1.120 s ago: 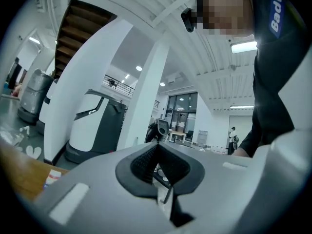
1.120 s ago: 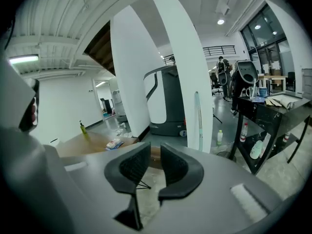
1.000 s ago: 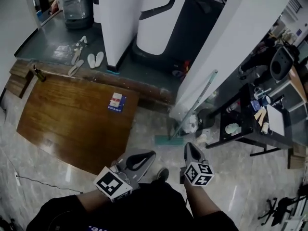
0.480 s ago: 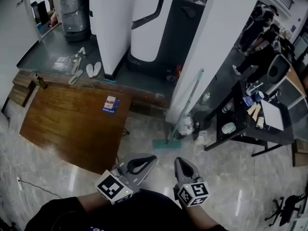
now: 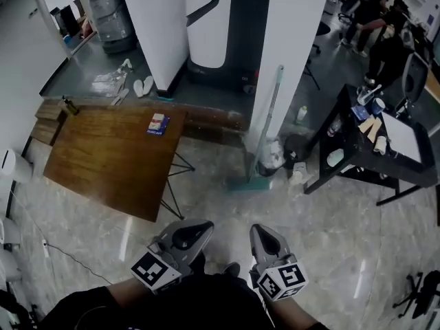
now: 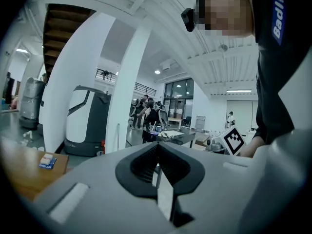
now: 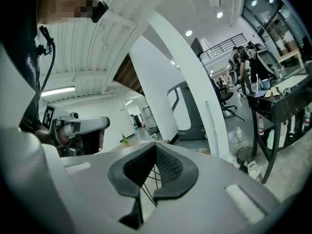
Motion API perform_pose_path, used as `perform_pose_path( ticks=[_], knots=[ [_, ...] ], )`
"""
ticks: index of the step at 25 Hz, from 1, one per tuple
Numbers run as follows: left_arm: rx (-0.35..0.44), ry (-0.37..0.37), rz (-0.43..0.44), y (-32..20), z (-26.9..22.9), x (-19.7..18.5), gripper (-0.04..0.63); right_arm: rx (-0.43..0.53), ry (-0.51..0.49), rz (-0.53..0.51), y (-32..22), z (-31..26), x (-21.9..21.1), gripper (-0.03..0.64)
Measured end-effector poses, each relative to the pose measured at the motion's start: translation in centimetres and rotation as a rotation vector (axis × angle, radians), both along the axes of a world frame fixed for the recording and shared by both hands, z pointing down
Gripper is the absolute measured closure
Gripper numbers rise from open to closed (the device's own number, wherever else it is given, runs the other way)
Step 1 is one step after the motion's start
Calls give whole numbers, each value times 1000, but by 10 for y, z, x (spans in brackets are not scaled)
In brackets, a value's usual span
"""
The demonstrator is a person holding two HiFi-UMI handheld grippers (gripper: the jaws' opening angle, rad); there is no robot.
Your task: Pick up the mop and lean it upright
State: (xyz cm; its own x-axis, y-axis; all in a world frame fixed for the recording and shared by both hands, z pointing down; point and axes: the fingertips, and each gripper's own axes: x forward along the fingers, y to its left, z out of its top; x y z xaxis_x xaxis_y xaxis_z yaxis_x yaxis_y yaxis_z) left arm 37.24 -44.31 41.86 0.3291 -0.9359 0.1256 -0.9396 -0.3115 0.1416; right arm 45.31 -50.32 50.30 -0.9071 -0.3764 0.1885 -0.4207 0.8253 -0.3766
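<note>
Head view: bare floor [image 5: 214, 162] between mop [image 5: 247, 183] and wooden table [image 5: 110, 157].

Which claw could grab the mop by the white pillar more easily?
Probably the right claw. The mop leans on the pillar ahead, nearly in line with it; the left claw sits further aside. Both claws are shut, empty and well short of it.
</note>
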Motion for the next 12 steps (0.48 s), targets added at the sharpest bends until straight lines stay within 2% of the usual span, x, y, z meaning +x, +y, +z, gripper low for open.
perform_pose_path(
  ticks=[5,12],
  knots=[
    [25,-6,4,23,-11,22,578,13,-36,-14,22,-22,15,614],
    [74,20,64,50,-29,15,578,147,-33,-4,62,-75,-7,614]
  ],
)
